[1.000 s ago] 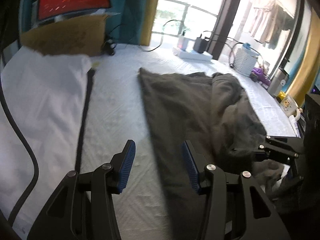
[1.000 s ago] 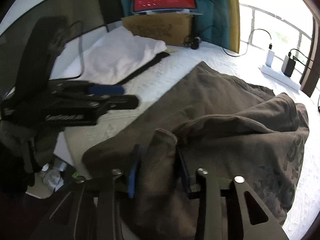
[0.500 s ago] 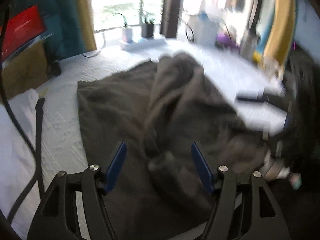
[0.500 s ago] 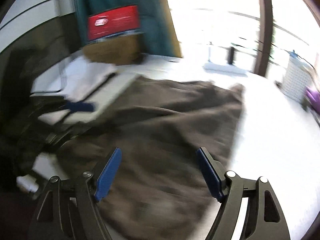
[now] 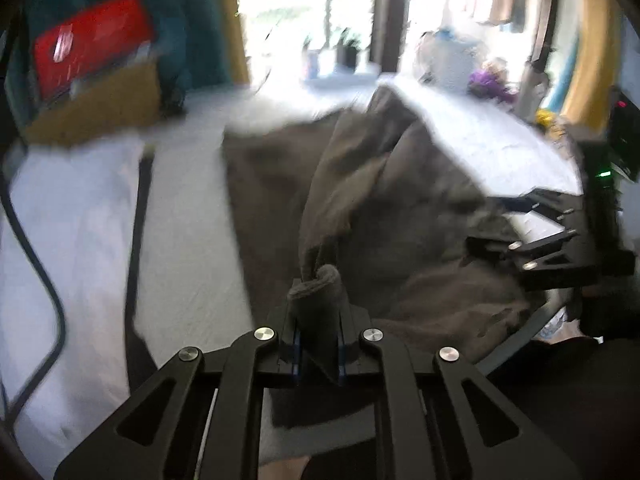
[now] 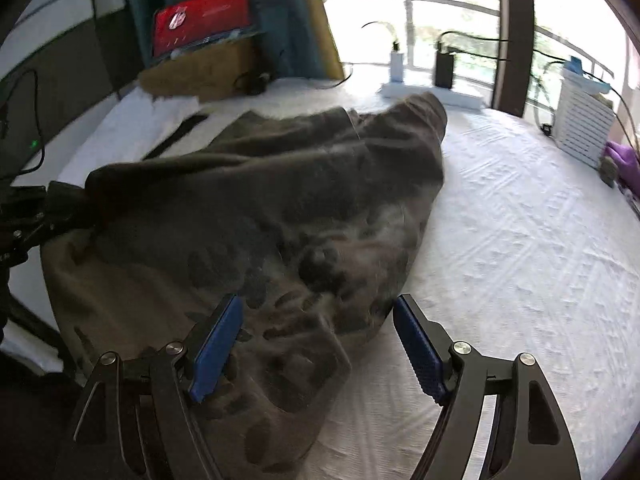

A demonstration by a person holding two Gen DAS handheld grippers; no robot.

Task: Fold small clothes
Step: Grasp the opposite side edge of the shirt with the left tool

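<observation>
- A dark grey-brown garment (image 6: 260, 208) lies crumpled across a white quilted bed (image 6: 520, 240), with a faint dark camouflage-like print on its near part
- The left claw (image 5: 318, 350) is clenched on a bunched fold of the garment, which pokes up in a small roll between its blue pads; from that grip the cloth runs away in a raised ridge toward the far side of the bed
- The right claw (image 6: 316, 354) is released, its blue-padded fingers (image 6: 216, 346) spread wide, over the near edge of the garment; whether they touch the cloth cannot be told
- In the left wrist view the right claw shows at the right edge, beside the garment's side; that view is blurred
- A white cloth (image 5: 68, 216) with a black strap (image 5: 138, 216) along it lies on the bed to the left of the garment
- At the far side stand a cardboard box (image 6: 200, 70) with a red packet (image 6: 202, 16) on top, a white power strip (image 6: 432, 94) with chargers, and a white slatted basket (image 6: 582, 124)
</observation>
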